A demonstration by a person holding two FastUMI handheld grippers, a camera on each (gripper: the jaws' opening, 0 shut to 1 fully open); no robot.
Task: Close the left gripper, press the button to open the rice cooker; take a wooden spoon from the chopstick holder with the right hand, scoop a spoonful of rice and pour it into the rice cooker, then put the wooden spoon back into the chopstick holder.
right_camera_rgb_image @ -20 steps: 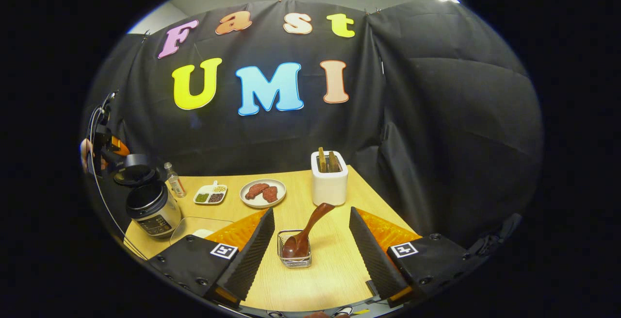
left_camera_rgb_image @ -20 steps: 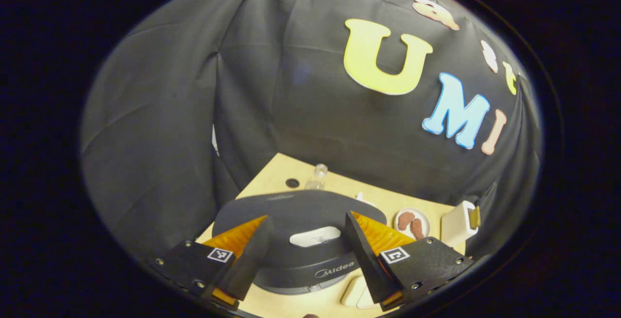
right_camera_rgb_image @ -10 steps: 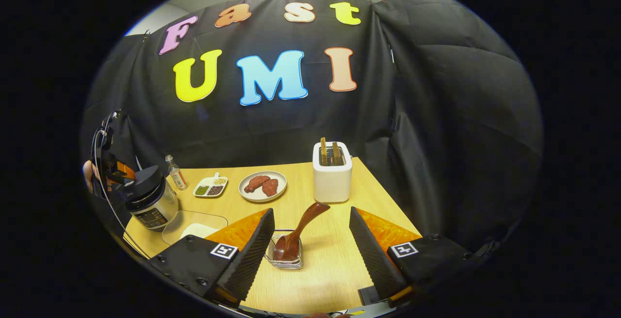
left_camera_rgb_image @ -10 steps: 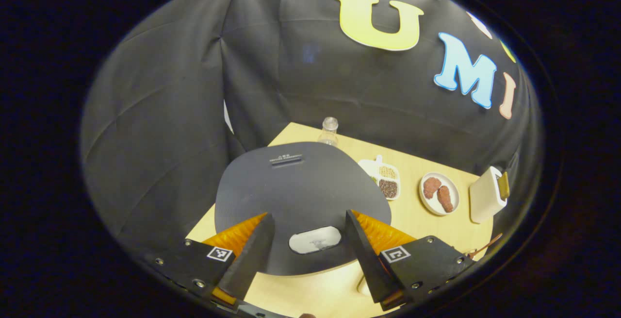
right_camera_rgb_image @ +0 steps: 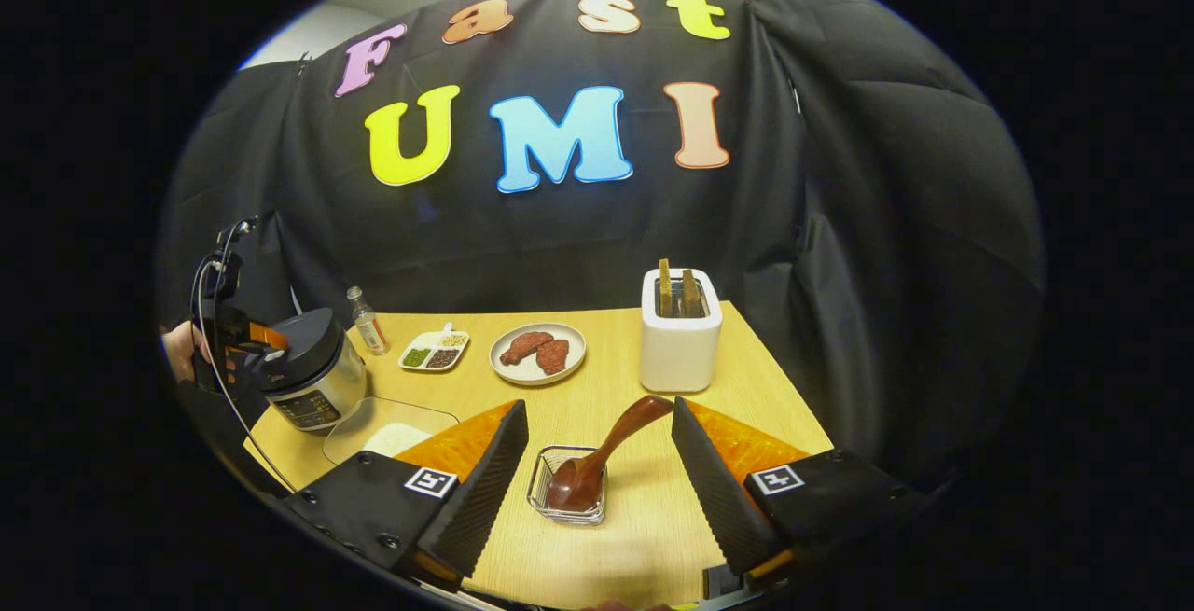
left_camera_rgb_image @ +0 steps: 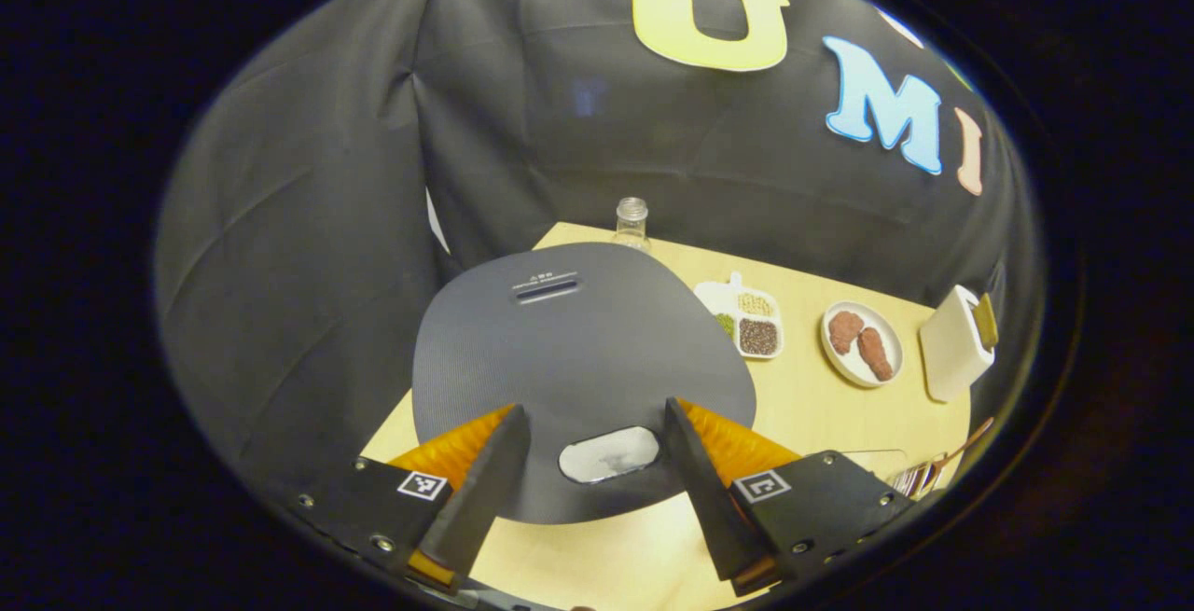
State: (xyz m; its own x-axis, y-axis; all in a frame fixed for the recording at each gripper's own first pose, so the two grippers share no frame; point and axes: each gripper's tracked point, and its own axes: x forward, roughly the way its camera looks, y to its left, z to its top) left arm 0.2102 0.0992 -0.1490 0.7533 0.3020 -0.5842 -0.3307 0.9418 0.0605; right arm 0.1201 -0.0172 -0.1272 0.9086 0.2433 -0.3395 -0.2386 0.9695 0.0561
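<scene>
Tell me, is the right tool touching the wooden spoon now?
Apart. The right gripper view shows bare table on both sides of the wooden spoon, which leans in its holder between the open right tool.

— Home kitchen?
— More a staged booth: black cloth wall [right_camera_rgb_image: 886,247] draped round a single wooden table [right_camera_rgb_image: 634,378].
— Kitchen props, though?
— Yes: rice cooker [right_camera_rgb_image: 312,378], toaster [right_camera_rgb_image: 681,336], plate of meat [right_camera_rgb_image: 538,353], divided dish of grains [right_camera_rgb_image: 434,352], small bottle [right_camera_rgb_image: 367,320].

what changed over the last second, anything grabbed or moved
The left gripper rose and tipped down over the rice cooker, now looking onto its closed lid and the button. The right gripper shifted slightly. Both stay open, nothing grabbed; the wooden spoon remains in its holder.
</scene>
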